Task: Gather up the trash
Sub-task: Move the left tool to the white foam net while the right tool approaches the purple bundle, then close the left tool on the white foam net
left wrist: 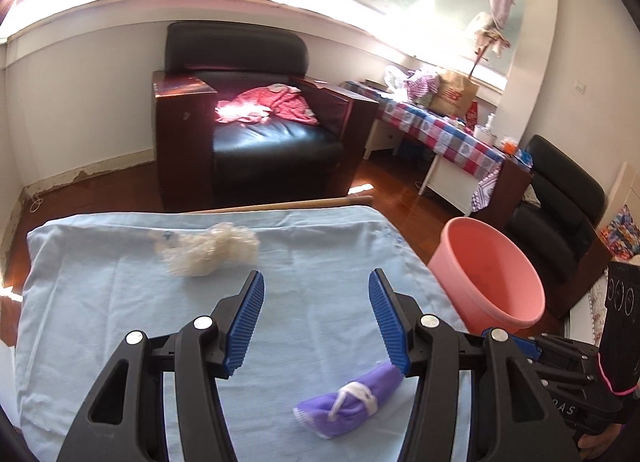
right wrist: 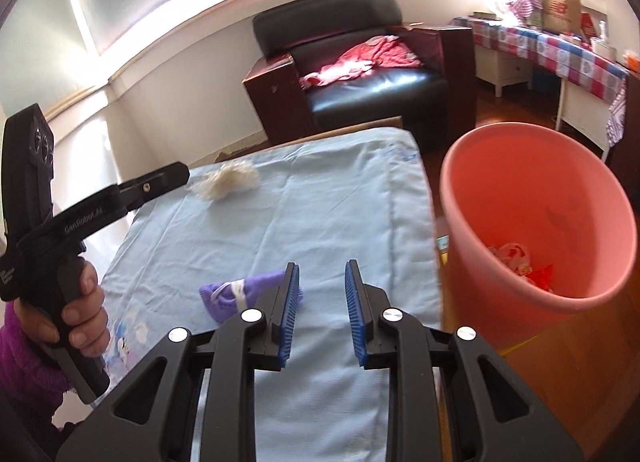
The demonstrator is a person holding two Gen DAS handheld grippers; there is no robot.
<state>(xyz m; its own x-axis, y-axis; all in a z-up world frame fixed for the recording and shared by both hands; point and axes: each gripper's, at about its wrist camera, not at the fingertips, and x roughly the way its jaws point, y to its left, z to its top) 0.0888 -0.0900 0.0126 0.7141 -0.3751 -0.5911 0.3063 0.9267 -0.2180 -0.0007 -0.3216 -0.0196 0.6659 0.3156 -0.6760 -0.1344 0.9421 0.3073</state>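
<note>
Two hand-held tools hover over a desk (left wrist: 100, 302) draped in a pale blue cloth (right wrist: 320, 201), with a pink bucket (right wrist: 592, 294) on the floor just beside its right edge. The left tool (left wrist: 316, 322) stands wide with nothing between its blue pads. The right tool (right wrist: 322, 316) is narrow, a gap showing between the pads, and it too holds nothing.

Trash left on the cloth: a fluffy cream-coloured wad (left wrist: 208, 248) toward the far side, and a purple bundle tied with a white strip (left wrist: 352, 400) near the front, partly hidden behind the right tool's left finger in that tool's view. Some scraps (right wrist: 520, 262) already lie in the bucket's bottom.

Likely faults from here:
- The right tool is too narrow to take the bundle unless reopened; pushed forward, it could shove the bundle aside.
- Either tool may pinch the cloth along with the trash and drag it off the desk (the cloth lies loose and wrinkled).
- The wad looks light and could slip from wide pads or shed bits short of the bucket.
- The two tools, working close together, may collide.
</note>
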